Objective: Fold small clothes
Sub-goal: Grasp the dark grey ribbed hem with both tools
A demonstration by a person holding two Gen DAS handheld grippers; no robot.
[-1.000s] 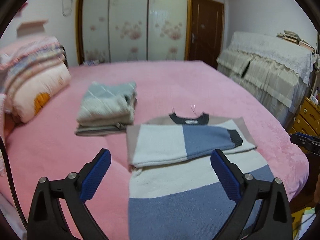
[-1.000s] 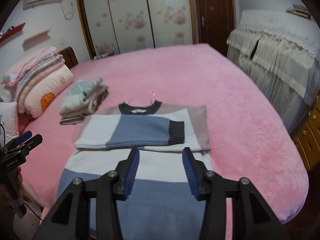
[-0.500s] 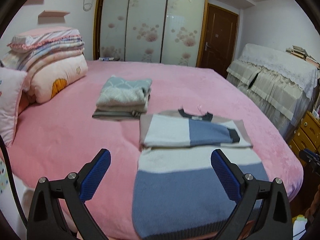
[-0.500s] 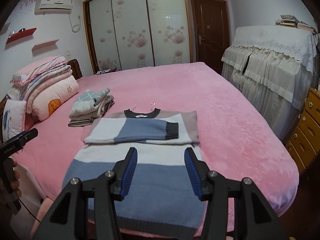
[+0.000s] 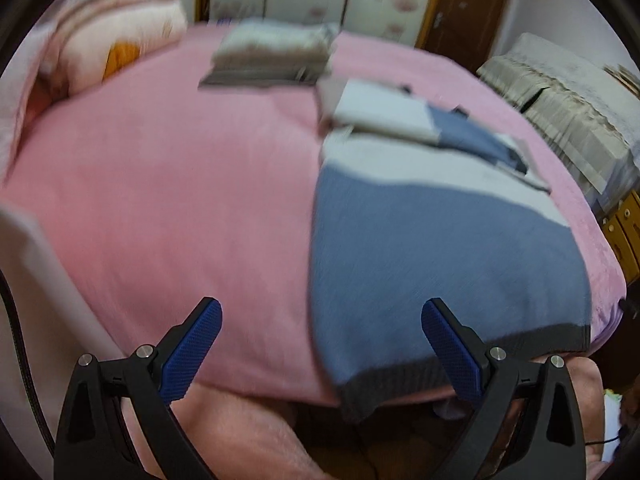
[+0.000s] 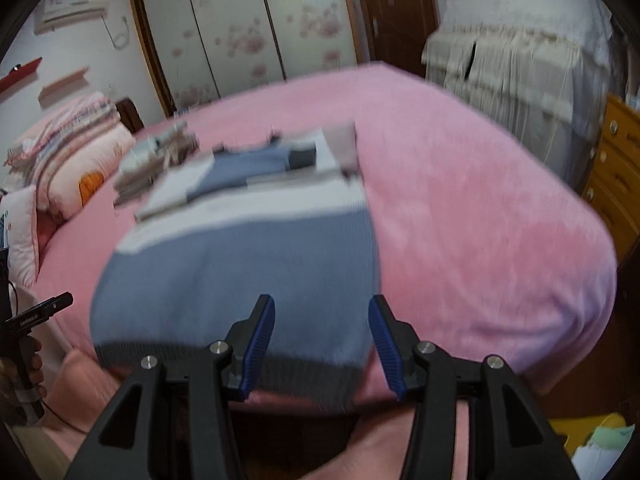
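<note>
On the pink bed (image 5: 168, 184) I have the sweater (image 5: 432, 248) flat, sleeves folded across, hem at the near edge so that both spread, empty claws, left claw (image 5: 320, 332) and right claw (image 6: 322, 330), can take its corners.

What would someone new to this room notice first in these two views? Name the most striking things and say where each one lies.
The big pink bed cover fills both views. On it lies a blue and white sweater with its sleeves folded across the chest and its dark hem at the near edge of the bed. Behind it, towards the pillows, sits a stack of folded clothes; both the left gripper and right gripper hang open near the hem.
</note>
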